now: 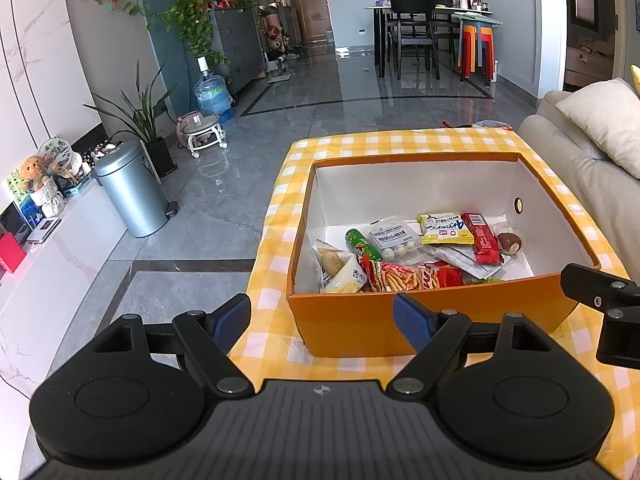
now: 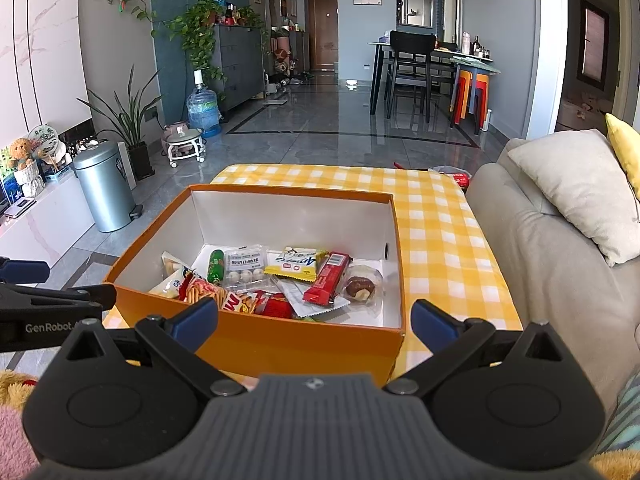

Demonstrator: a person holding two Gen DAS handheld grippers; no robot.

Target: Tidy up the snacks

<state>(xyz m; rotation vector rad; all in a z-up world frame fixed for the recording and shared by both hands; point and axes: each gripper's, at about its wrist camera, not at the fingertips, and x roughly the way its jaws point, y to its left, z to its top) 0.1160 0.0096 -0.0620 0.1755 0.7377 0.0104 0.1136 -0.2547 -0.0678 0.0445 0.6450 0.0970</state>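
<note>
Both grippers, left gripper [image 1: 322,322] and right gripper [image 2: 314,322], spread wide, empty, near the front wall of the orange box [image 2: 280,344]. Snacks [image 2: 280,280] piled inside it. Risk: reaching in, fingers snag box wall, or pinch two overlapping packets, e.g. red bar [image 2: 328,278] w/ wrapper under it.

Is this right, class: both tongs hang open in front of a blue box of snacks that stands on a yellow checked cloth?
One thing is wrong: the box is orange, not blue, as the right wrist view shows. The rest holds: the left tongs and right tongs are open, snacks lie inside, and the box stands on the yellow checked cloth.
</note>
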